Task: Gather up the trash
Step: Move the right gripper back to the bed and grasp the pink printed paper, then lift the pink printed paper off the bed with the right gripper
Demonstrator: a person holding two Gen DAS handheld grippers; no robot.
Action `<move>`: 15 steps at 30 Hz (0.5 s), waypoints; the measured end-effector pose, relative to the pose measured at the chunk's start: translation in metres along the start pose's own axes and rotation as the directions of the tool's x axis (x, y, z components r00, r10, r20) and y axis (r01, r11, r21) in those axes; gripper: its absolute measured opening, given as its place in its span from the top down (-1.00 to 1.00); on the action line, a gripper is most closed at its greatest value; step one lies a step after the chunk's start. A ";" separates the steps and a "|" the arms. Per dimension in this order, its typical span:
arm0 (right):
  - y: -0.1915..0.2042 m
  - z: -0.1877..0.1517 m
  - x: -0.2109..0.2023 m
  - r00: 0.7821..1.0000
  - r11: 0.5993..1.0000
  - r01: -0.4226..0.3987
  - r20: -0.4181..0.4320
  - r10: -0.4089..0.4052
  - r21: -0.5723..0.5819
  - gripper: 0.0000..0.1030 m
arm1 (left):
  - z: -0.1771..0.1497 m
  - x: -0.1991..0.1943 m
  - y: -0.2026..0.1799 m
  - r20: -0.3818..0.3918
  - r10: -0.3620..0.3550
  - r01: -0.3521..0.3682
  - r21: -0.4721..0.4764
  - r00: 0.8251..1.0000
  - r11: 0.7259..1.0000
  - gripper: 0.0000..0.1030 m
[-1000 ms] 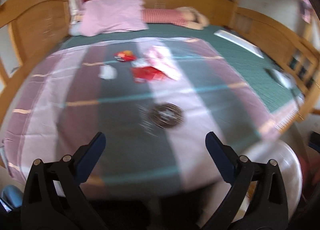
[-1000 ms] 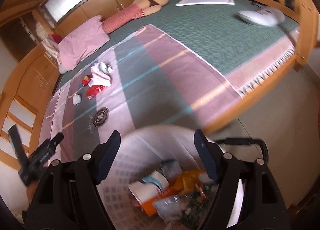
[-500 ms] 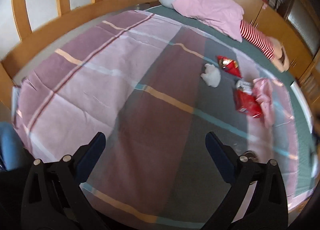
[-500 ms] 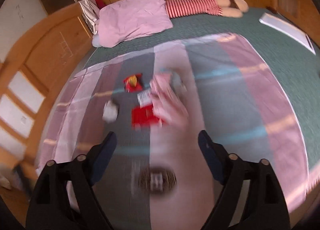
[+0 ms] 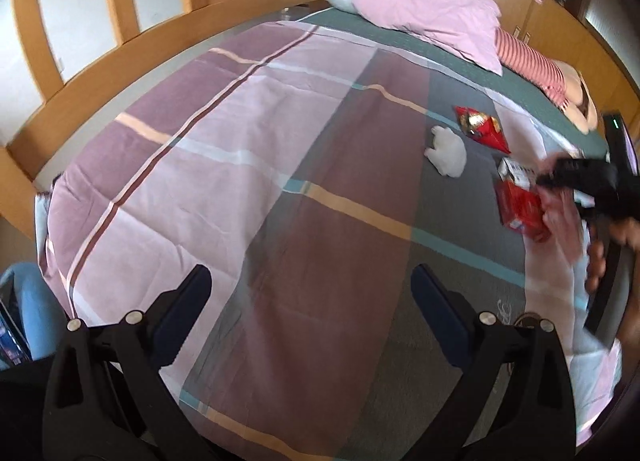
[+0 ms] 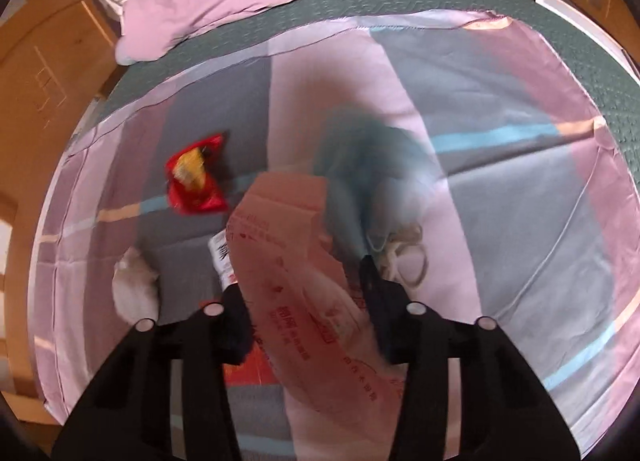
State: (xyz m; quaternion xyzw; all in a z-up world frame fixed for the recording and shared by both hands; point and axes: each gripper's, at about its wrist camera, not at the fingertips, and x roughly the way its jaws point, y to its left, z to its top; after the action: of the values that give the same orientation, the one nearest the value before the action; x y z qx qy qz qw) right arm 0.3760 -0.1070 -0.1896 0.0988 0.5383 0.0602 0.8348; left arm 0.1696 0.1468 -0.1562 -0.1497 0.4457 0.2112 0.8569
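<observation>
The right gripper (image 6: 304,293) has just been closing around the pink plastic bag (image 6: 296,261) on the bedspread (image 5: 248,165); red wrapper (image 6: 196,177) at ten o'clock. The left gripper (image 5: 308,293) hangs wide open, empty.

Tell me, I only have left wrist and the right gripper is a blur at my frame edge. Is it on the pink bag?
Observer: The right wrist view shows the pink bag between the fingers of the right gripper. Its jaws have just been closing, and the pads look pressed on the bag.
Operator: Anything else caught in there?
Observer: Not that I can see. A white barcoded box peeks out from under the bag's left edge, just ahead of one fingertip.
Operator: Anything my view misses?
Observer: A pale looped thing, too blurred to name, lies just right of the bag.
</observation>
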 end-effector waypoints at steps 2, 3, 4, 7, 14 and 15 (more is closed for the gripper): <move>0.003 -0.012 -0.008 0.998 0.998 -0.055 -0.033 0.054 -0.020 0.21 | 0.000 0.001 0.004 -0.005 -0.001 0.001 -0.027 1.000 1.000 -0.93; 0.007 -0.023 -0.012 0.995 0.996 -0.085 -0.062 0.083 -0.038 0.21 | 0.000 0.001 0.007 -0.005 0.002 -0.002 -0.041 1.000 0.999 -0.93; 0.013 -0.033 -0.016 0.992 0.993 -0.103 -0.084 0.098 -0.055 0.21 | 0.000 0.000 0.009 -0.005 0.004 -0.005 -0.055 1.000 0.999 -0.93; 0.031 -0.066 -0.028 0.966 0.972 -0.209 -0.177 0.188 -0.105 0.21 | -0.001 0.002 0.014 -0.018 0.011 -0.013 -0.080 1.000 0.997 -0.93; 0.045 -0.112 -0.066 0.924 0.925 -0.348 -0.226 0.310 -0.153 0.21 | -0.003 0.005 0.021 -0.031 0.038 -0.041 -0.091 0.999 0.995 -0.93; 0.042 -0.113 -0.074 0.931 0.928 -0.336 -0.204 0.301 -0.163 0.21 | -0.003 0.006 0.021 -0.035 0.038 -0.041 -0.091 0.999 0.995 -0.93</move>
State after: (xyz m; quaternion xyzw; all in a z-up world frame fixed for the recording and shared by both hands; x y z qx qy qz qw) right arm 0.2427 -0.0704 -0.1596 0.0970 0.5778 0.2563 0.7688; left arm 0.1602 0.1651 -0.1639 -0.1833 0.4527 0.2459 0.8372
